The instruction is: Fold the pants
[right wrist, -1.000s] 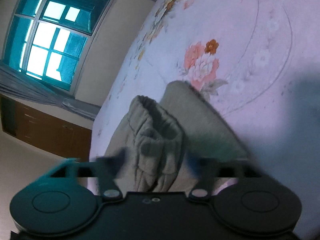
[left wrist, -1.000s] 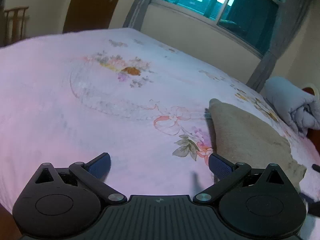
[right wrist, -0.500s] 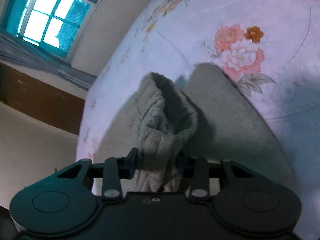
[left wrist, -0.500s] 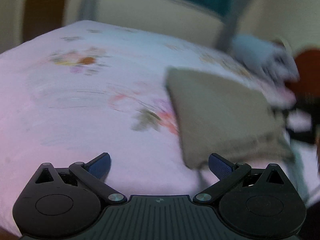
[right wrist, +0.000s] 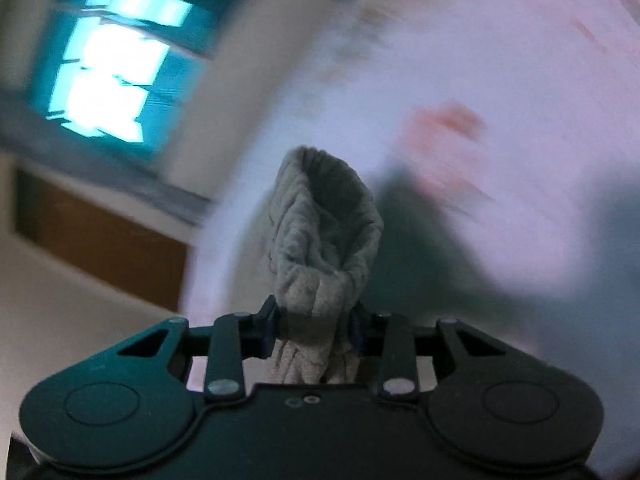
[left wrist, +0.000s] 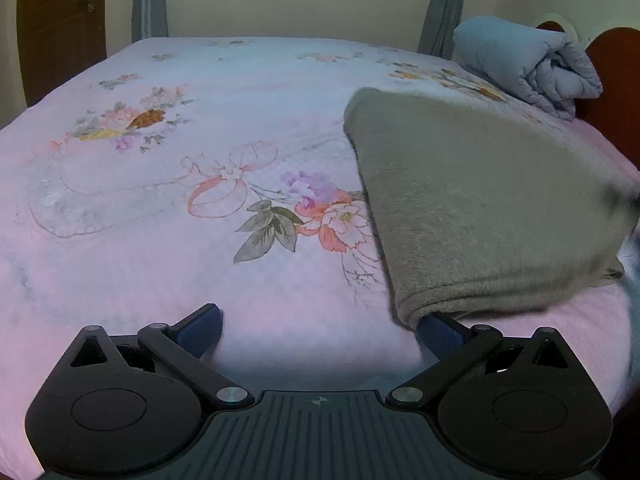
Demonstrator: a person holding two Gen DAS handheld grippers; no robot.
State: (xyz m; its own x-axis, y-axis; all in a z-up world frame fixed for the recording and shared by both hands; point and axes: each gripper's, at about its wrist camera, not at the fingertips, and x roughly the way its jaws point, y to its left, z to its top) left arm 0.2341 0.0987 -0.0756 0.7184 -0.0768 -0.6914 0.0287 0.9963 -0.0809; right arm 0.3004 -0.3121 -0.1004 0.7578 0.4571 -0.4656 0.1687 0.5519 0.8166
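Observation:
The grey-brown fleece pants [left wrist: 480,208] lie on the flowered bed sheet [left wrist: 200,160], their right side raised off the bed. My left gripper [left wrist: 320,330] is open just above the sheet; its right finger [left wrist: 440,330] sits at the near folded corner of the pants. In the right wrist view my right gripper [right wrist: 314,330] is shut on a bunched, ribbed part of the pants [right wrist: 324,236] and holds it up. That view is blurred.
A rolled blue-grey quilt [left wrist: 528,60] lies at the far right by a reddish wooden headboard [left wrist: 612,80]. A wall with a window and grey curtains [left wrist: 150,0] stands behind the bed. A brown door [left wrist: 60,20] is at far left.
My right gripper has closed on the bunched pants and lifted them. My left gripper has swung right and moved in to the near corner of the pants.

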